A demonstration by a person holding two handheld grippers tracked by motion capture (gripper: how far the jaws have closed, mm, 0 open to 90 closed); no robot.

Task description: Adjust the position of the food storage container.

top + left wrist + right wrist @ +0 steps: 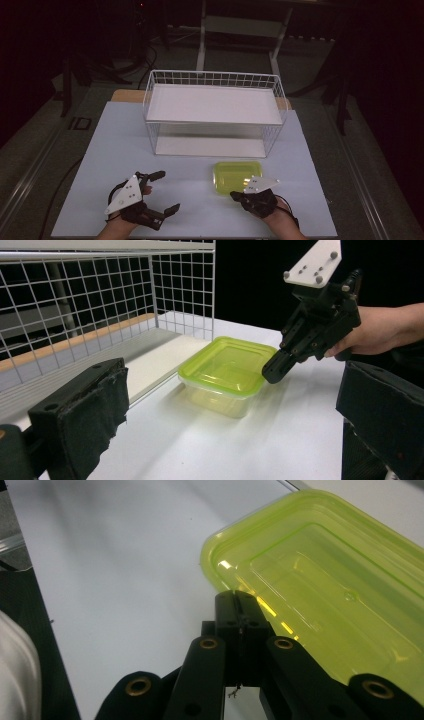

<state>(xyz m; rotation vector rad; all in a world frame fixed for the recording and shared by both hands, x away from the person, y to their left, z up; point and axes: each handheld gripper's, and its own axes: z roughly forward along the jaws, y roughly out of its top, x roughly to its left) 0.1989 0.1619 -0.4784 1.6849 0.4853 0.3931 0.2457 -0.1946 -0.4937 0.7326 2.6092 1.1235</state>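
Left gripper [161, 192] sits at the near left of the table [90, 165], jaws spread wide with nothing between them; its two padded jaws frame the bottom corners of the left gripper view, aimed across the table at the box. Right gripper [239, 196] is at the near right, jaws clenched together with nothing between them; in the right gripper view the two black tips meet in one seam. Its closed tip [274, 374] is at the near edge of the green box [237, 174], right over the lid's rim; contact or a hair above, can't tell from these views. Box is a translucent yellow-green container with its lid on, flat on the white table, right of centre, just in front of the rack. Wire rack [215, 112] stands behind it at the far middle of the table, white, two shelves, both bare. Box and rack are near each other but apart.
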